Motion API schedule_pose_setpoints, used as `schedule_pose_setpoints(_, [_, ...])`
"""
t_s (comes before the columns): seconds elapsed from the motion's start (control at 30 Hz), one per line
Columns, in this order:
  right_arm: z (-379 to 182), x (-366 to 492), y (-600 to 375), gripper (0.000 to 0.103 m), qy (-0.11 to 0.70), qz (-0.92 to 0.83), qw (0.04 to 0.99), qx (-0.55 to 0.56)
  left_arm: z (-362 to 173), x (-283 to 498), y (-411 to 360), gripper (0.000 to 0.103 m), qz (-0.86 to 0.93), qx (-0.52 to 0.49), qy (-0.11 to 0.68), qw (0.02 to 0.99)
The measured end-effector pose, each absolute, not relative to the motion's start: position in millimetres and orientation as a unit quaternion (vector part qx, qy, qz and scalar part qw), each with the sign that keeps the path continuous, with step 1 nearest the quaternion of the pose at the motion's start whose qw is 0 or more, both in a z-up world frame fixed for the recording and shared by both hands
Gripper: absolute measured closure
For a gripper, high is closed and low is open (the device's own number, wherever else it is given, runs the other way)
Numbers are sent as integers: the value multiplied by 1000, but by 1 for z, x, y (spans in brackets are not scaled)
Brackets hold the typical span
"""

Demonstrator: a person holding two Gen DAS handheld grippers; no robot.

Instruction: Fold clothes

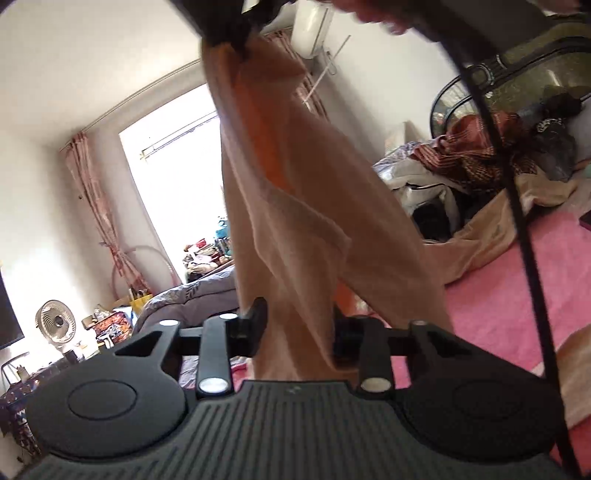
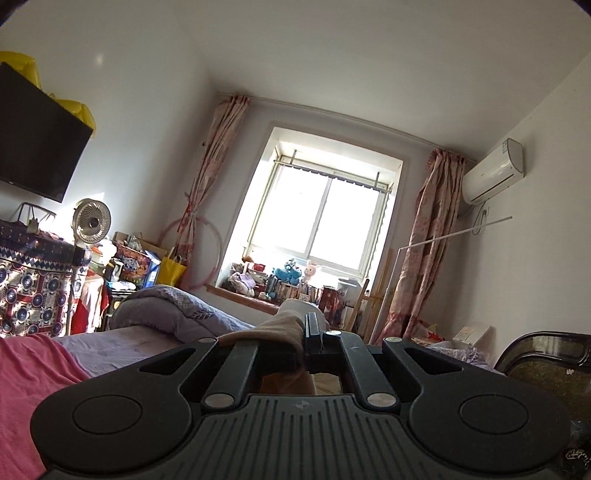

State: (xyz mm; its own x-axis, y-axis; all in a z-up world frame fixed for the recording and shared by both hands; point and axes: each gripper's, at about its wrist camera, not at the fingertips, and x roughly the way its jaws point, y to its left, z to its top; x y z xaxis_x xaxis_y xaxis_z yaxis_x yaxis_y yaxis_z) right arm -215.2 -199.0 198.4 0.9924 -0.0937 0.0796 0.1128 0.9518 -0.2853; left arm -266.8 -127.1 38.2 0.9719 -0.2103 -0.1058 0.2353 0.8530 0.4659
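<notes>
My left gripper [image 1: 295, 325] has its two black fingers apart, with a soft beige garment with an orange lining [image 1: 295, 192] hanging down between them; the cloth brushes past the right-hand finger [image 1: 345, 332], but I cannot tell whether either pad actually presses it. The garment hangs in the air above the pink bedspread [image 1: 498, 295], stretched from the top of the left view, where my right gripper [image 1: 236, 29] pinches its upper end. In the right view that gripper [image 2: 295, 343] is clenched on a bunched fold of the same beige cloth [image 2: 277, 332], which drapes over the left finger and sits against the upright black pad [image 2: 312, 332]. Beyond the cloth lie a rumpled grey quilt [image 2: 177, 310] on the bed and a bright window [image 2: 325, 218] flanked by pink patterned curtains [image 2: 424, 251]. A pile of mixed clothes [image 1: 480, 155] sits near the dark headboard [image 1: 517, 85], well apart from the hanging garment.
</notes>
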Motion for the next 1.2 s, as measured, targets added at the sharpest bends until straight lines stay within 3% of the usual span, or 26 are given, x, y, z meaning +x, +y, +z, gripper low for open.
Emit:
schedule_pose_setpoints(0.03, [200,-218,-201,97,-35,-60,986,-151,42,-263,-120,97,-100,243,22,965])
schedule_pose_setpoints(0.07, [203,-221,-204,97,-38,-68,985,-156,46,-259,-113,100,-84,240,19,967])
schedule_pose_setpoints(0.23, [213,-234,-214,98,-57,-105,979,-162,95,-243,-73,100,-24,222,-28,974])
schedule_pose_setpoints(0.4, [237,-270,-208,98,-136,-128,964,-187,168,-255,-49,100,19,215,-120,969])
schedule_pose_setpoints(0.77, [337,-419,-220,98,-267,-80,948,-152,306,-381,8,91,5,210,-291,933])
schedule_pose_setpoints(1.0, [356,-482,-225,98,-255,-22,956,-145,325,-437,42,89,-63,241,-278,928])
schedule_pose_setpoints(1.2, [301,-431,-233,98,-144,-5,978,-149,260,-403,50,85,-95,274,-169,942])
